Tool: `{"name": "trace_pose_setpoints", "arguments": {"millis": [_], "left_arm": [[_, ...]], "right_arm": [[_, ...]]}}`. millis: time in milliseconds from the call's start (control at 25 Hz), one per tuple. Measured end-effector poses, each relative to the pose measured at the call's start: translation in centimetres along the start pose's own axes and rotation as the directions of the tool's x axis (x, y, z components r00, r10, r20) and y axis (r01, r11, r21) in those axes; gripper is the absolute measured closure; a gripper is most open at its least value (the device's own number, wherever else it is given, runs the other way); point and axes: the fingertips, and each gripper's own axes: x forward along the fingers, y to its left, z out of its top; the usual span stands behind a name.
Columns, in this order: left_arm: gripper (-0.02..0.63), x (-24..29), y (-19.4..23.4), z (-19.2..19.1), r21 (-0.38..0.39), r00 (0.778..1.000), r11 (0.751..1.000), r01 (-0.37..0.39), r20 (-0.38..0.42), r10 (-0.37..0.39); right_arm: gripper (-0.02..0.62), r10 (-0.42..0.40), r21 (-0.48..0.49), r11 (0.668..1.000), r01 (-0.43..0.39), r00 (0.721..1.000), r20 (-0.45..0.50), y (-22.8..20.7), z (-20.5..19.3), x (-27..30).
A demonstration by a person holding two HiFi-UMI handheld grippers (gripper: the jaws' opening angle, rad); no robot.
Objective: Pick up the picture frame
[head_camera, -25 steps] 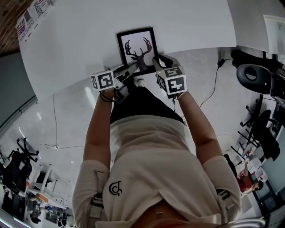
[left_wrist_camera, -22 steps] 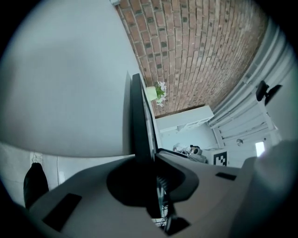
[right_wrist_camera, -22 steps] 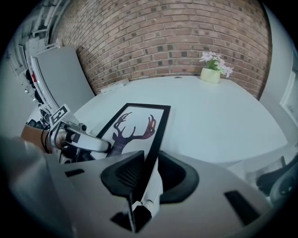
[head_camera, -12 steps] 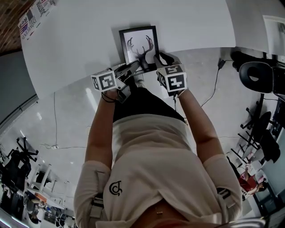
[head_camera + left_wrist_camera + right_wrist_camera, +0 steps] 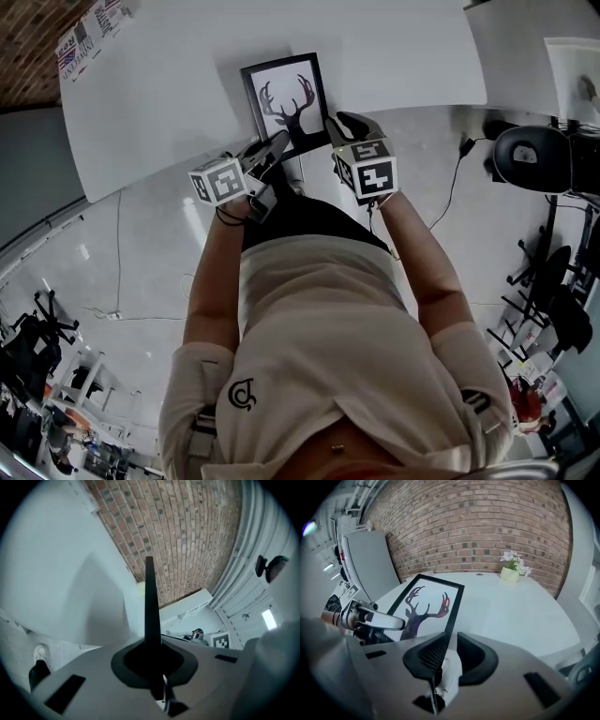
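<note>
The black picture frame (image 5: 286, 94) with a deer print hangs tilted just over the near edge of the white table (image 5: 159, 84). My left gripper (image 5: 278, 142) is shut on its lower left edge; in the left gripper view the frame (image 5: 149, 602) stands edge-on as a thin black strip between the jaws. My right gripper (image 5: 339, 122) is at the lower right corner. In the right gripper view the frame's (image 5: 424, 606) right rail runs in between the jaws of the right gripper (image 5: 449, 651) along the left pad. These jaws have just been closing, but a gap still shows at the other pad.
A small potted plant (image 5: 511, 569) stands at the table's far side before a brick wall (image 5: 473, 527). An office chair (image 5: 530, 159) and a floor cable (image 5: 450, 178) lie to the right. Papers (image 5: 89, 37) sit at the table's far left.
Both grippers have risen with the frame. The frame has come up off the table, tilted, and throws a shadow on the tabletop.
</note>
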Motion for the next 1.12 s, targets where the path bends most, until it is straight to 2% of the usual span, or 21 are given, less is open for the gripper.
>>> {"name": "trace_pose_setpoints", "arguments": {"millis": [120,240,360,480,640,920,1000,1120], "left_arm": [[0.583,-1.2,-1.3,1.4,0.109,0.998,0.992,-0.062,0.032,0.059],[0.583,-2.9,-2.5,3.2,0.22,0.988,0.964,-0.147,0.074,0.134],[0.583,-4.2,-4.5,4.6,0.313,0.977,0.928,-0.203,0.126,0.171],[0.583,-5.5,-6.6,6.4,0.401,0.962,0.879,-0.258,0.186,0.198],[0.583,-7.8,-9.3,9.2,0.5,0.927,0.792,-0.351,0.303,0.22],[0.583,-10.8,-14.3,13.3,0.599,0.849,0.63,-0.494,0.487,0.203],[0.583,-11.5,-15.7,14.0,0.624,0.828,0.575,-0.529,0.527,0.19],[0.583,-12.4,-17.8,14.9,0.659,0.796,0.479,-0.581,0.582,0.166]], "right_arm": [[0.569,0.012,0.005,1.0,-0.012,0.999,0.032,0.5,1.5,-1.2],[0.58,0.031,-0.008,0.999,-0.031,0.996,0.079,1.8,3.5,-2.3],[0.586,0.04,-0.045,0.998,-0.034,0.991,0.129,2.7,5.2,-3.5],[0.586,0.045,-0.064,0.997,-0.034,0.983,0.176,3.3,6.8,-4.7],[0.588,0.076,-0.079,0.995,-0.058,0.966,0.248,4.5,9.1,-6.8],[0.588,0.127,-0.143,0.987,-0.074,0.903,0.409,5.8,13.7,-10.6],[0.588,0.152,-0.152,0.984,-0.091,0.876,0.457,6.3,14.9,-11.6],[0.588,0.169,-0.177,0.98,-0.088,0.837,0.521,6.9,16.5,-13.2]]}}
